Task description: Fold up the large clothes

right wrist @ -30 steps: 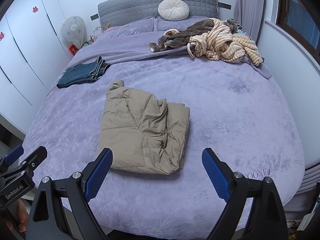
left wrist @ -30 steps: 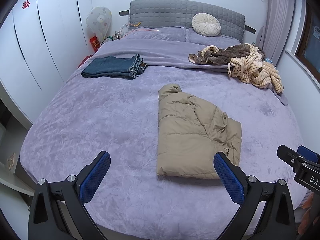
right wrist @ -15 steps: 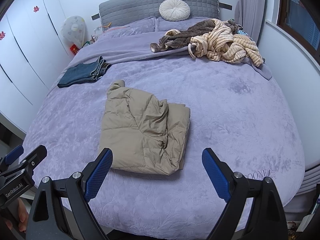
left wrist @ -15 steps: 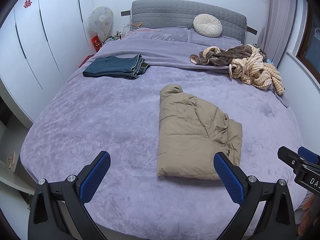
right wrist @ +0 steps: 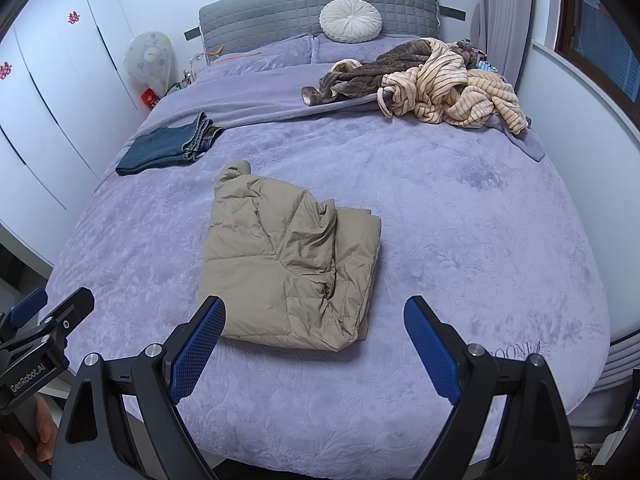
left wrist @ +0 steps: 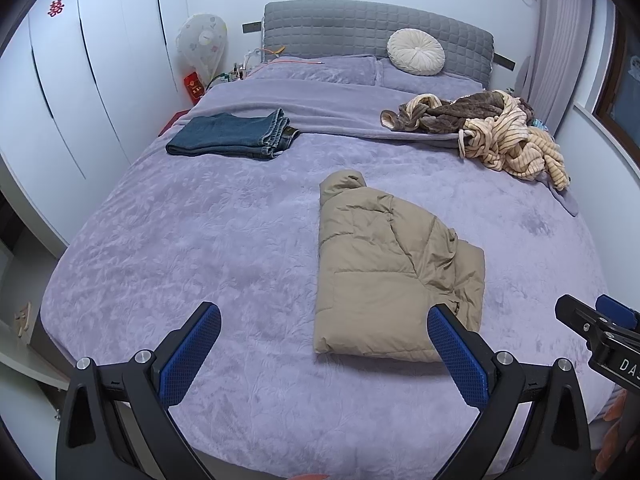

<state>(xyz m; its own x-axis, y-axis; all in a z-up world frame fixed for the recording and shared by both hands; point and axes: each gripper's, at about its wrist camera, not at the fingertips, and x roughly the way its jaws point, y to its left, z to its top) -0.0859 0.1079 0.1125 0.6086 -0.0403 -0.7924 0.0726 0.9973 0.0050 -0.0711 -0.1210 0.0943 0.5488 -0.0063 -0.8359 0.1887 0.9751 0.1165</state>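
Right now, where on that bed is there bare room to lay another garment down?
Bare bedspread lies right of the tan jacket, up to the pile of robes. Another free patch sits left of the jacket, below the folded jeans. The head end by the round cushion is crowded.

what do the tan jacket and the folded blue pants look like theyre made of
Tan jacket: likely thin nylon or polyester shell with padding, going by the slight sheen, quilted seams and puffy wrinkles. Folded blue pants: apparently denim, matte with faded hem edges and a visible stitched waistband.
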